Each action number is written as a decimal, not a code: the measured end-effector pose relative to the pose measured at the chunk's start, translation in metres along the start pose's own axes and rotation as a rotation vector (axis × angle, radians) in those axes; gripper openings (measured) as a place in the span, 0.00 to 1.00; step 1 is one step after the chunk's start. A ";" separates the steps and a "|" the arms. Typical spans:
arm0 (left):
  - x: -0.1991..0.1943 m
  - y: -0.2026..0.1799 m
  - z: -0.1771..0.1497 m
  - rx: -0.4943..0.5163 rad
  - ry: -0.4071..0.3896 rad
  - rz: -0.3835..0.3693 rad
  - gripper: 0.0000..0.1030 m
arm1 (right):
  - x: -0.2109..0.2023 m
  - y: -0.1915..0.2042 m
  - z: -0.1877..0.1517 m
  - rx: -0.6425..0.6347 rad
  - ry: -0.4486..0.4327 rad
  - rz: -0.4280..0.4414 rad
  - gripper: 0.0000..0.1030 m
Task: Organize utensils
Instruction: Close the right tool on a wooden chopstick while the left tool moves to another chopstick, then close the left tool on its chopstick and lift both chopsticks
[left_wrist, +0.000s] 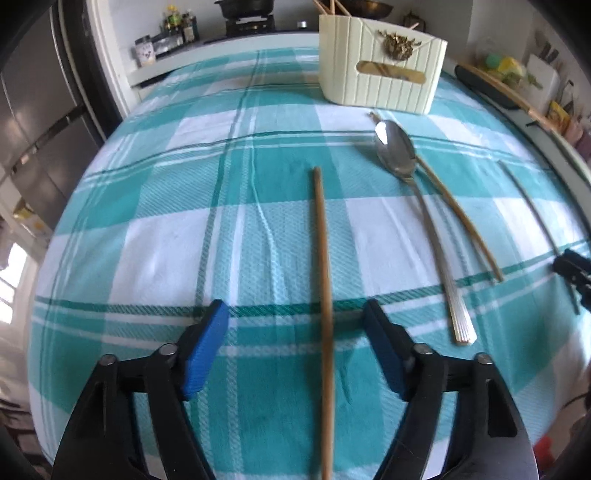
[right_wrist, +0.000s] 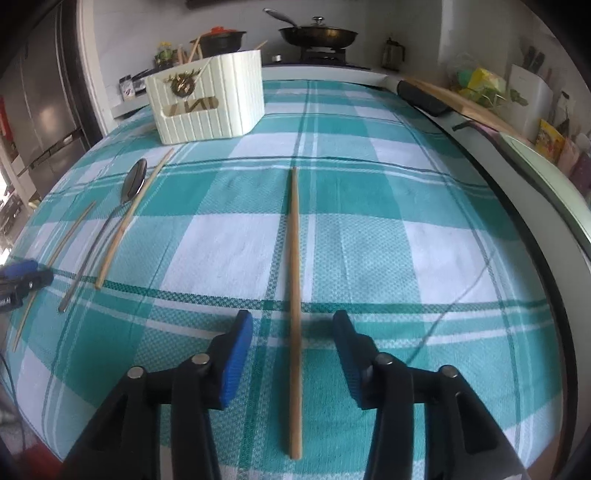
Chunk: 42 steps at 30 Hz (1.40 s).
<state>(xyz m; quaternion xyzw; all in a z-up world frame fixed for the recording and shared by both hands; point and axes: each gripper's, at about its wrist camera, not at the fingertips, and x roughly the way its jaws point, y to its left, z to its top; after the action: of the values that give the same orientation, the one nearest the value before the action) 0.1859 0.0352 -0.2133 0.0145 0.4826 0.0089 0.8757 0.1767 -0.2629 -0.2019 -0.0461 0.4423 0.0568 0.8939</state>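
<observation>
In the left wrist view a wooden chopstick (left_wrist: 325, 280) lies on the checked cloth between the blue pads of my left gripper (left_wrist: 295, 314), which stands open with neither pad touching it. To its right lie a metal spoon (left_wrist: 395, 151) and a second chopstick (left_wrist: 461, 221). In the right wrist view another chopstick (right_wrist: 294, 277) lies lengthwise between the pads of my right gripper (right_wrist: 293, 325), also open with a gap on each side. The cream utensil holder (left_wrist: 380, 74) (right_wrist: 210, 99) stands at the far end of the cloth with several chopsticks in it.
The teal and white cloth (right_wrist: 406, 240) covers the table. The left gripper (right_wrist: 22, 280) shows at the left edge of the right wrist view, next to the spoon (right_wrist: 135, 181). Behind the table are a stove with a pan (right_wrist: 317, 35), jars and a fridge.
</observation>
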 end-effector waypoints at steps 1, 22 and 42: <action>0.001 0.001 0.000 -0.004 0.001 0.001 0.81 | 0.001 0.000 0.000 -0.003 -0.005 0.000 0.47; 0.006 0.009 -0.003 -0.035 -0.022 0.005 0.92 | 0.001 0.002 -0.006 -0.021 -0.060 -0.015 0.50; 0.007 0.009 -0.004 -0.035 -0.024 0.004 0.92 | 0.001 0.002 -0.007 -0.022 -0.062 -0.016 0.50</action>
<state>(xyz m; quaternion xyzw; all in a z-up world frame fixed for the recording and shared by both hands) 0.1858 0.0447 -0.2208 0.0003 0.4719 0.0189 0.8815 0.1709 -0.2614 -0.2071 -0.0578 0.4132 0.0560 0.9071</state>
